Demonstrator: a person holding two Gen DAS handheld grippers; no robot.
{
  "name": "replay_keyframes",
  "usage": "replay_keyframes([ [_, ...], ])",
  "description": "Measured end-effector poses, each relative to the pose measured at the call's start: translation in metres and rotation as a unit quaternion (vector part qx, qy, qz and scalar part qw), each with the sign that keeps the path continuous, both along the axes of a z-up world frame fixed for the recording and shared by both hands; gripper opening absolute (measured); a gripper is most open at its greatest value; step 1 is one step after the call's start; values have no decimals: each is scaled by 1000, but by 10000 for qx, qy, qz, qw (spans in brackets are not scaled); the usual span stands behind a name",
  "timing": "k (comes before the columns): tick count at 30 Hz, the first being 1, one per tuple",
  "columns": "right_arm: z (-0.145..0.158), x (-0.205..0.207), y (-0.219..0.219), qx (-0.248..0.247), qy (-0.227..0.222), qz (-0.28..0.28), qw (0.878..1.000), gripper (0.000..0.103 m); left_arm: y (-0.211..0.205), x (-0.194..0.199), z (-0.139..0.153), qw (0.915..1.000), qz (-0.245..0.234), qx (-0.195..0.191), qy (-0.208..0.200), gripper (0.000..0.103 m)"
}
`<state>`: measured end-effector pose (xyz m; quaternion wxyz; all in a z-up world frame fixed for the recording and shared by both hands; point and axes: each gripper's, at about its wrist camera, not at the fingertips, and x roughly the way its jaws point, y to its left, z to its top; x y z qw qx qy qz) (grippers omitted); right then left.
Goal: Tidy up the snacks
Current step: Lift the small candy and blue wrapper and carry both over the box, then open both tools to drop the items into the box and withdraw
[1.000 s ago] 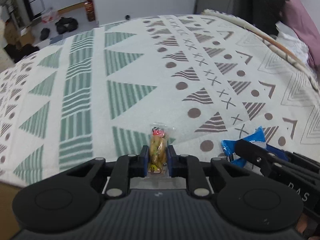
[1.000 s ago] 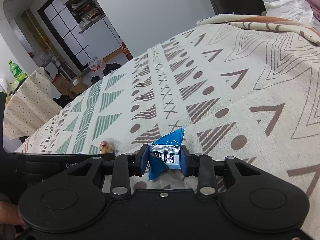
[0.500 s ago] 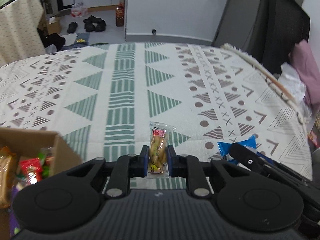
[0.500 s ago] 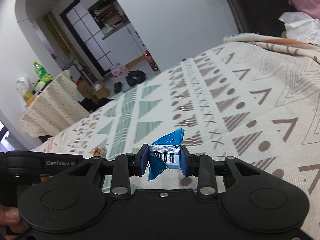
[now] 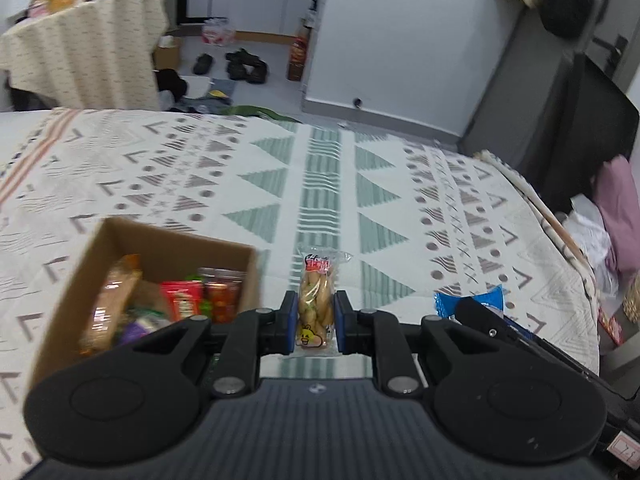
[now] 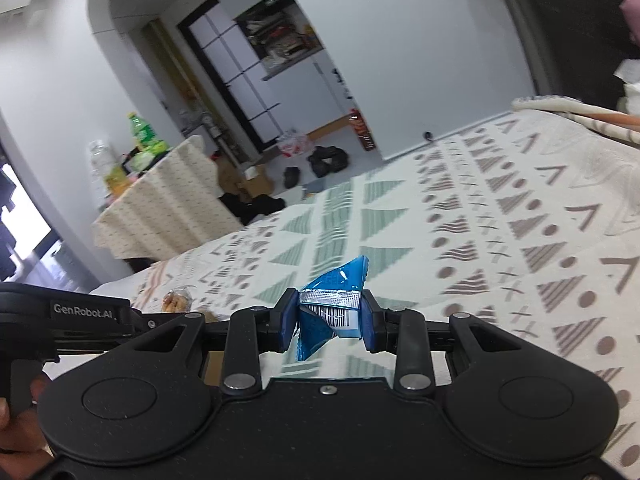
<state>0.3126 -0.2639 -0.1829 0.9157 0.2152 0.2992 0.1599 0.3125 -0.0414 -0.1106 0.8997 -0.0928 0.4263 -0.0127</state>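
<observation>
Left wrist view: left tongs angled down over the bed, closed tight on a clear packet of golden biscuits, gripped at its lower half, red-printed top sticking forward past the blue pads. Packet held off the patterned bedspread. Just left of the tongs, an open cardboard box on the bed, holding several snack packets in red, orange and purple; motion-blurred, labels unreadable, near wall cut off by the tongs' body. At right, the right tongs seen from the side, mostly hidden behind the black housing, with a corner of the blue packet poking out.

Right wrist view: right tongs tilted gently downward, frame rolled so the bed slopes. Pads pressed on a crumpled blue foil packet, barcode facing the camera, its point jutting forward, clear of the bedspread. At left, the left tongs side-on, tips largely hidden, only the end of the biscuit packet showing. Lower left corner: part of a hand on the handle, cut off by the frame. Box barely visible behind the linkage.
</observation>
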Motion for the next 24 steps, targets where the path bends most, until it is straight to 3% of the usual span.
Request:
replay_keyframes([
  [12, 25, -18, 66, -194, -360, 781, 9961, 32, 80, -42, 18, 9923, 1187, -8, 348, 18],
  [18, 35, -33, 100, -318, -632, 1113, 9913, 32, 106, -58, 10, 9877, 1462, -102, 537, 18],
  [24, 37, -41, 124, -394, -626, 1360, 9879, 32, 123, -66, 2, 9854, 1548, -270, 651, 18],
])
